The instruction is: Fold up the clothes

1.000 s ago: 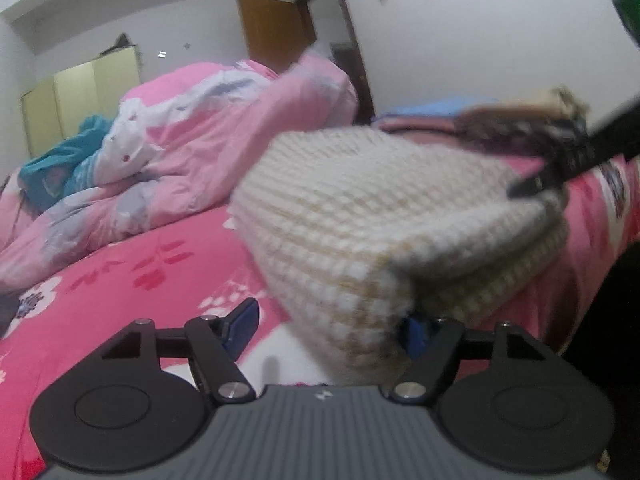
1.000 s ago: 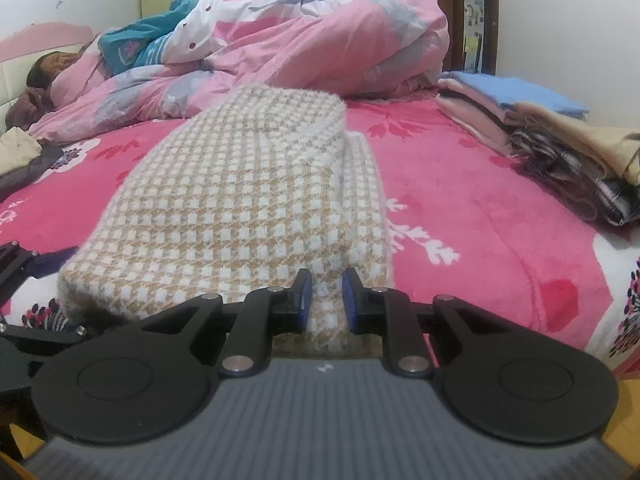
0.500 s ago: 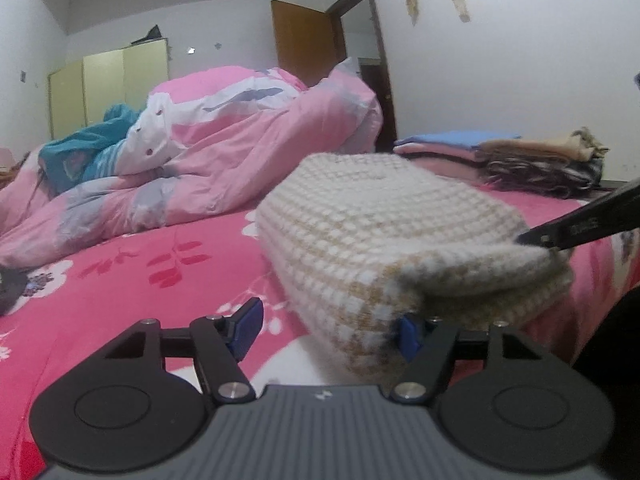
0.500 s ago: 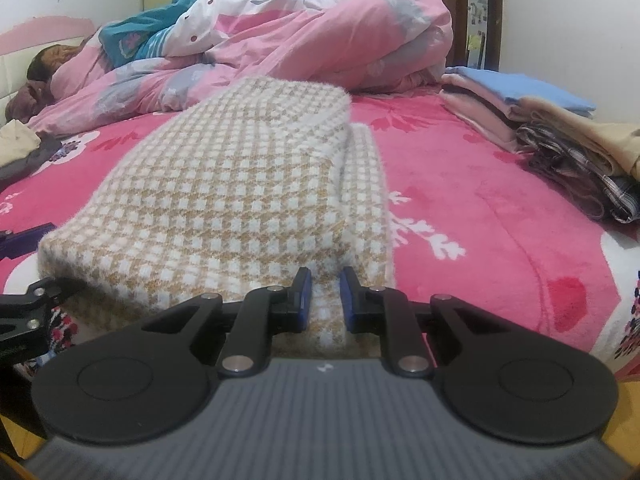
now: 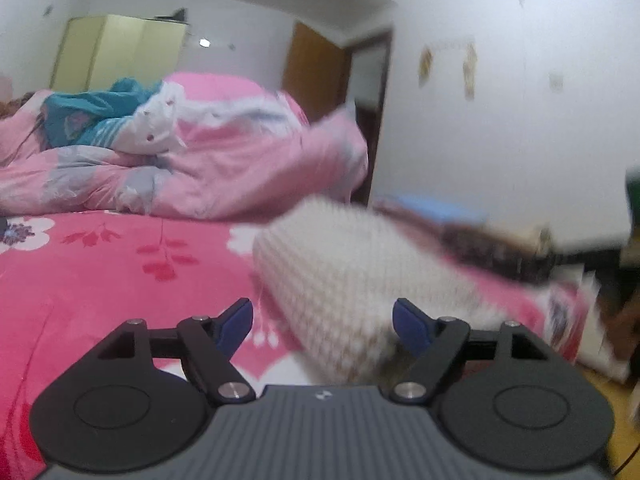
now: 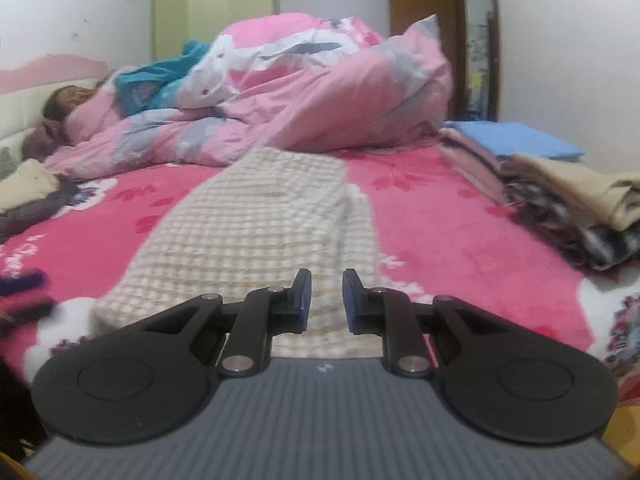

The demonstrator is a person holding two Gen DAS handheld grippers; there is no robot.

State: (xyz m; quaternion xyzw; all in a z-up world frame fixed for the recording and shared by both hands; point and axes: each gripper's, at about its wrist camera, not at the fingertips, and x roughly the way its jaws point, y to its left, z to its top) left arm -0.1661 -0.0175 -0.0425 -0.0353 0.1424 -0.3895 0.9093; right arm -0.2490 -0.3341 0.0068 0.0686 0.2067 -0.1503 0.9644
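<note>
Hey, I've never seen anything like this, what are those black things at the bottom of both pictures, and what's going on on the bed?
Each is a hand-held gripper a person carries, with a camera looking along its two blue-tipped fingers. One picture comes from the left hand-held gripper, wide open; the other from the right hand-held gripper, slightly open. Neither holds anything. On the pink bedsheet lies a folded checked sweater, near a stack of folded clothes and a rumpled pink quilt.
</note>
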